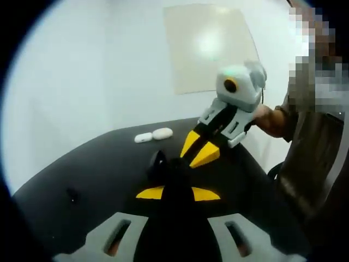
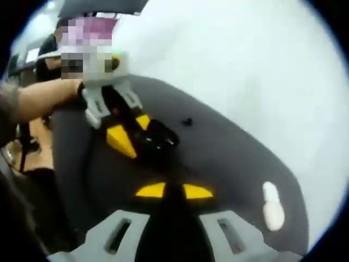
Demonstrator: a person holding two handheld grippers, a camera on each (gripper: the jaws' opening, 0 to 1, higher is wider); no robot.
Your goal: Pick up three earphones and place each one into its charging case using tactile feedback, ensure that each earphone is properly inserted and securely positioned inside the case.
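Note:
My left gripper (image 1: 178,193) is shut on a glossy black charging case (image 1: 159,165), held above the black table (image 1: 98,164). In the right gripper view the same case (image 2: 159,140) sits between the left gripper's (image 2: 143,141) yellow fingertips. My right gripper (image 2: 174,191) has its jaws nearly together with something small and dark between them, seemingly a black earphone. In the left gripper view the right gripper (image 1: 186,161) comes in from the right, its tips at the top of the case. A loose black earphone (image 2: 187,121) lies on the table.
Two white cases (image 1: 153,135) lie side by side near the table's far edge, also visible as white cases (image 2: 272,205) at the lower right. A small dark item (image 1: 72,192) rests on the table's left part. A person's hand (image 1: 268,119) holds the right gripper. White wall behind.

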